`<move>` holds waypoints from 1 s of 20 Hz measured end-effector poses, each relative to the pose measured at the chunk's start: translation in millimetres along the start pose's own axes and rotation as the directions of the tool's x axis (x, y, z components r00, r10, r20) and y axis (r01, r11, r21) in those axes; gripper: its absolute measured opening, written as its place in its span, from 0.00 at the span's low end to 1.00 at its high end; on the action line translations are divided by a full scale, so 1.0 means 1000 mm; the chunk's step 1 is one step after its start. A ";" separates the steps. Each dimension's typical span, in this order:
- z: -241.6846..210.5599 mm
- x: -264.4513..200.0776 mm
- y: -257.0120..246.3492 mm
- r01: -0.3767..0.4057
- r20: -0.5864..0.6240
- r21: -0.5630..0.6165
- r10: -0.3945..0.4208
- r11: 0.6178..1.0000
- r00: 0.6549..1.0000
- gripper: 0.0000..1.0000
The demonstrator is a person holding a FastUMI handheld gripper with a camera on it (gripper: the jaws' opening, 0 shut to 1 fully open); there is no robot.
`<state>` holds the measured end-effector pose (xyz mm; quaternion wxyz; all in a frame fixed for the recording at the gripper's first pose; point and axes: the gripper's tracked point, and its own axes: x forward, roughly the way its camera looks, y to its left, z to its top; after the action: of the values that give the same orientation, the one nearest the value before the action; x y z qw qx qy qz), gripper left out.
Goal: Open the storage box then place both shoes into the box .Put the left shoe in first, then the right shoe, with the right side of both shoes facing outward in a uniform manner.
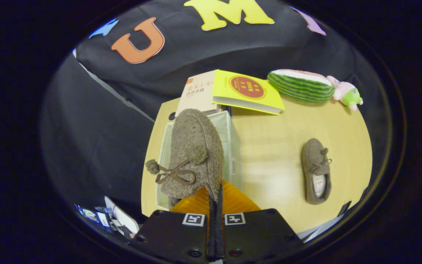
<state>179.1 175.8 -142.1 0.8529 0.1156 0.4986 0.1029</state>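
Your jaws were clamped on a fuzzy brown shoe held over the open storage box.

Your gripper had its fingers pressed nearly together on the heel edge of the fuzzy brown shoe, which stretched toward 12 o'clock with its bow and pom-poms facing up. Under it sat the white storage box, open, on the counter. At 2 o'clock from the fingers, well apart from the box, the second shoe lay on the counter. Beyond the box, two books rested, the yellow one on top. Farther, at 1 o'clock, lay a watermelon plush with a small pink and green toy just beside it.
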 end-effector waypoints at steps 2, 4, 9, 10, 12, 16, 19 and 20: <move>0.000 0.021 0.019 0.000 -0.002 0.012 0.000 1.000 1.000 0.06; 0.003 0.042 0.032 0.000 0.016 0.023 0.000 1.000 1.000 0.06; -0.002 0.085 0.044 0.024 0.055 0.042 -0.026 0.999 0.998 0.06; -0.006 0.094 0.045 0.029 0.050 0.053 -0.032 0.998 0.998 0.06; -0.016 0.110 0.042 0.051 0.035 0.063 -0.053 0.997 0.998 0.06; -0.023 0.132 0.046 0.044 0.057 0.045 -0.046 0.998 0.997 0.07; -0.019 0.139 0.048 0.043 0.076 0.041 -0.046 0.998 0.996 0.11; -0.019 0.138 0.048 0.039 0.083 0.039 -0.042 0.998 0.996 0.12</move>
<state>226.0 263.8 -251.3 0.8727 0.1254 0.4664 0.0713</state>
